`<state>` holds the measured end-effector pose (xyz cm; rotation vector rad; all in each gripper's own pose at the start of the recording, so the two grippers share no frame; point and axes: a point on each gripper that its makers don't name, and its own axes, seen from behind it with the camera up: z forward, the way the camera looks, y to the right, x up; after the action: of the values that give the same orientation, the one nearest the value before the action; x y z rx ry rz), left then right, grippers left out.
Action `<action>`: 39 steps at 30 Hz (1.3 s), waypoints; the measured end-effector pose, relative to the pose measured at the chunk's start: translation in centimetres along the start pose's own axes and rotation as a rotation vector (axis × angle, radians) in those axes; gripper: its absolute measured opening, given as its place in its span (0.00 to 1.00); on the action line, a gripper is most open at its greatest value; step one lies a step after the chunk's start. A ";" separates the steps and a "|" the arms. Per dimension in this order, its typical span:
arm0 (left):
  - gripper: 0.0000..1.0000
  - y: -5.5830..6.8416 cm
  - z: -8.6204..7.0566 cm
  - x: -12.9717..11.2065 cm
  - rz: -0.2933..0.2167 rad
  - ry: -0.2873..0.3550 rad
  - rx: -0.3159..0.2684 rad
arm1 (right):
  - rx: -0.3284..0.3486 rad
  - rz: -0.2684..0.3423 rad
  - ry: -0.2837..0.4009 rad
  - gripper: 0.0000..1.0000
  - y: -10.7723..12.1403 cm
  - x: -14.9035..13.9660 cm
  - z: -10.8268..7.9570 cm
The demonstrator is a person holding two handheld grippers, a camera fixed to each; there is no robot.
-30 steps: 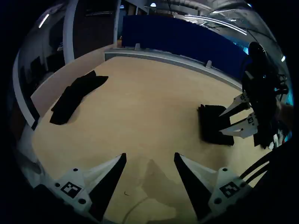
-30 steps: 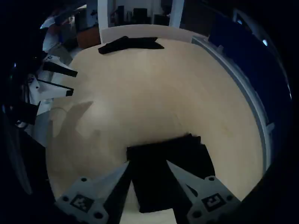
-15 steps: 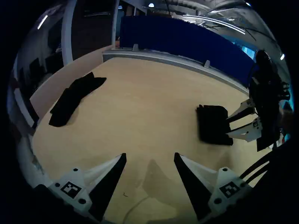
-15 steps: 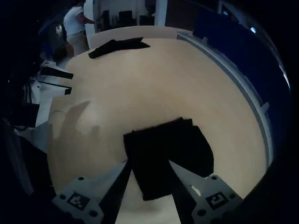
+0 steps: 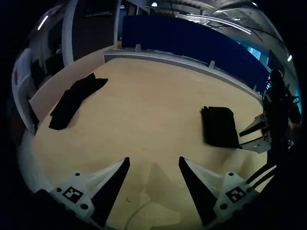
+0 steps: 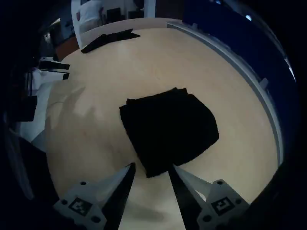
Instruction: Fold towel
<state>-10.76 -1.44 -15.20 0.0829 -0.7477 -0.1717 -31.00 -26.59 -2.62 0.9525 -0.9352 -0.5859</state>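
Your right gripper [image 6: 151, 168] is open and holds nothing. The towel [image 6: 169, 126] lies flat on the table [image 6: 96, 115] just in front of its tips, and one corner shows between them. Your left gripper [image 5: 153, 165] is open too, with bare table in front of it, well away from the towel. The towel looks like a small, neat pack, so I think this fold is done. A dark cloth [image 5: 73, 101] lies bunched up at the far edge. That one may be left to fold.

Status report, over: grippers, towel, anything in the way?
Left gripper open, empty. Right gripper open, by the folded black towel on the light wooden table. Crumpled black cloth far off, nothing in the way.
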 end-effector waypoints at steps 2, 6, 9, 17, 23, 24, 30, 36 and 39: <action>0.95 0.1 0.0 0.0 0.001 0.000 -0.002 | -0.006 0.007 -0.005 0.65 0.1 -0.3 0.0; 0.95 0.2 0.0 0.1 0.004 0.001 -0.004 | -0.014 0.016 -0.011 0.65 0.1 -0.7 0.2; 0.95 0.1 0.0 0.1 0.003 0.001 -0.003 | -0.015 0.020 -0.016 0.65 -0.1 -1.0 0.4; 0.95 -0.1 0.0 0.0 -0.005 0.000 -0.001 | -0.033 0.037 -0.027 0.62 -0.2 -1.6 0.9; 0.95 -0.2 -0.1 -0.2 -0.003 -0.002 -0.001 | -0.045 0.059 -0.033 0.49 -0.2 -2.0 1.3; 0.95 -0.2 -0.1 -0.3 -0.003 -0.002 -0.001 | -0.046 0.062 -0.034 0.47 -0.2 -2.1 1.4; 0.95 -0.1 -0.1 -0.2 -0.002 -0.001 -0.003 | -0.048 0.069 -0.038 0.23 -0.3 -2.4 1.5; 0.95 0.0 -0.1 -0.1 0.001 0.000 -0.002 | -0.043 0.078 -0.026 0.11 -0.2 -2.0 1.3; 0.95 0.0 -0.1 -0.1 0.000 -0.001 -0.003 | -0.044 0.072 -0.013 0.10 0.0 -1.4 0.9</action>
<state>-10.72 -1.38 -15.31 0.0800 -0.7483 -0.1723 -32.51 -25.86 -2.93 0.8731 -0.9605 -0.5506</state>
